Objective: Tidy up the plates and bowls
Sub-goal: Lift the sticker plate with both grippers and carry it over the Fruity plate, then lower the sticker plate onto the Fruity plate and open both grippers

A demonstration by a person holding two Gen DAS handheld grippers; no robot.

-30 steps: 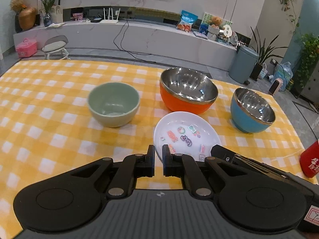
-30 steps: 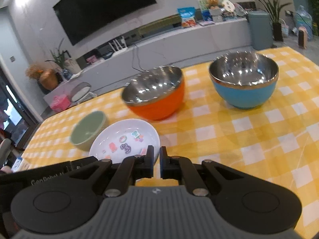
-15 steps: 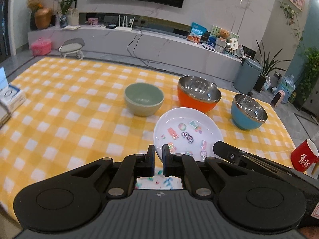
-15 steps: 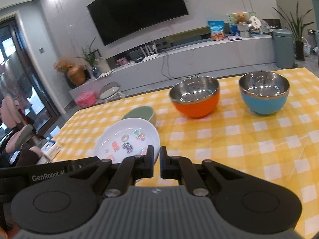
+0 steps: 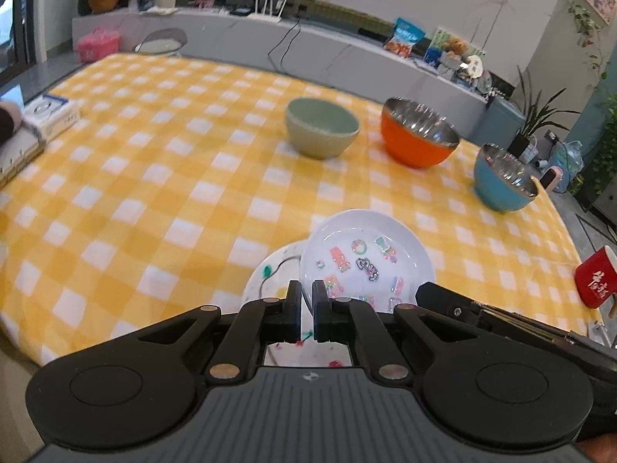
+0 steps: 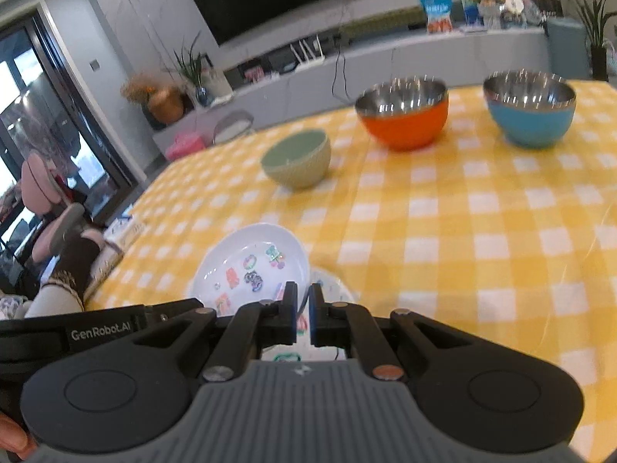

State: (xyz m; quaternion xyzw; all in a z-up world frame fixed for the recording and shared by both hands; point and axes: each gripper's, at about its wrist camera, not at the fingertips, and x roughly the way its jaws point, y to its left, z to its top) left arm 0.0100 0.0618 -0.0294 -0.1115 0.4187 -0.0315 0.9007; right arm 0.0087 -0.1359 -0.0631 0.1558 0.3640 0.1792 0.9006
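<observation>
Bench [image 5: 146, 177] under yellow-and-white checked cloth, filling most of both views.

Three bowls toward the far side, well apart from one another: orange bowl [image 5: 418, 139] with steel inside, blue bowl [image 5: 503, 181] likewise steel-lined to its right, green bowl [image 5: 322, 127] to its left. All upright, all on the cloth.

Near edge: white plate [image 5: 366, 258] with small coloured figures printed inside. It is held tilted, one edge raised, lying partly over a second plate [image 5: 270, 274] that sits flat beneath it, white with green and red marks.

My left gripper [image 5: 306, 316]: jaws together on the near rim of the white plate; the thin rim runs up between the pads. The left-wrist view shows only a narrow slit between them.

My right gripper [image 6: 302, 314]: jaws likewise drawn together, clamped on the white plate's rim from the other side; the plate [image 6: 250, 266] leans away to the left of the pads. The left gripper's black body shows at the lower left of this view.

Red mug [image 5: 597, 281] at the right edge of the bench, apart from everything.
</observation>
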